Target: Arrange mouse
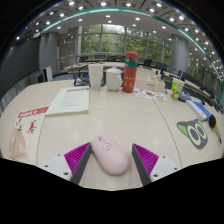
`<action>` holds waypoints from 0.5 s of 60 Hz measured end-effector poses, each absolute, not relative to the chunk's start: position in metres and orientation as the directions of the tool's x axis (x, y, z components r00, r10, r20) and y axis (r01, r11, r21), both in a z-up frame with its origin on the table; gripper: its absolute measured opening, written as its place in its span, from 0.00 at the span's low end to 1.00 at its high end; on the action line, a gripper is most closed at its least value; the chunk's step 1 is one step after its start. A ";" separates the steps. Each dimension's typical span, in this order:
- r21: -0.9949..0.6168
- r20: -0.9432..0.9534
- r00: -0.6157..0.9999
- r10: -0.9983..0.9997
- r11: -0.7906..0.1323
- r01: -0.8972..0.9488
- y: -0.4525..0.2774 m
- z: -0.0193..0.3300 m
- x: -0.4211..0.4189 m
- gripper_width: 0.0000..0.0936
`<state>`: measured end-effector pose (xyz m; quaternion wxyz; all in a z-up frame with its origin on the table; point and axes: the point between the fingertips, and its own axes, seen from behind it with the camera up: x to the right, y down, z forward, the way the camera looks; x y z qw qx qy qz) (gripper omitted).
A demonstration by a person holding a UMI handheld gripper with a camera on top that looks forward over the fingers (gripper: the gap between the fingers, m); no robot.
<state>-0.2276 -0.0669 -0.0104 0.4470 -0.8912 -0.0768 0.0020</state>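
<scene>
Fingers spread open around the pale pink mouse, which rests on the desk between them. It looks light, hard-shelled, smooth and probably slippery; its narrower flanks seem the surest hold.

A pink mouse rests on the table between the spread fingers.

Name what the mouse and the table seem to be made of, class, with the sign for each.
Mouse: probably moulded plastic, pale pink, smooth with a soft sheen; it lies between the open tool fingers. Table: likely laminate or coated board, cream, flat and even, with a faint matte glare.
</scene>
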 end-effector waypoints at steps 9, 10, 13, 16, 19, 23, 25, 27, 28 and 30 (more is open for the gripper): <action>-0.798 0.031 0.990 0.139 -0.593 0.108 -0.051 -0.012 -0.221 0.68; -0.798 0.029 0.990 0.142 -0.592 0.108 -0.051 -0.012 -0.222 0.63; -0.799 0.033 0.988 0.149 -0.590 0.115 -0.049 -0.012 -0.220 0.58; -0.799 0.043 0.984 0.174 -0.586 0.138 -0.047 -0.012 -0.221 0.54; -0.798 0.052 0.980 0.194 -0.582 0.158 -0.046 -0.013 -0.222 0.49; -0.794 0.057 0.975 0.213 -0.583 0.173 -0.047 -0.012 -0.222 0.43; -0.790 0.048 0.974 0.220 -0.588 0.172 -0.046 -0.012 -0.221 0.41; -0.787 0.033 0.973 0.228 -0.594 0.166 -0.046 -0.011 -0.222 0.39; -0.785 0.021 0.973 0.232 -0.599 0.159 -0.046 -0.011 -0.222 0.38; -0.780 -0.003 0.972 0.236 -0.609 0.145 -0.047 -0.009 -0.222 0.36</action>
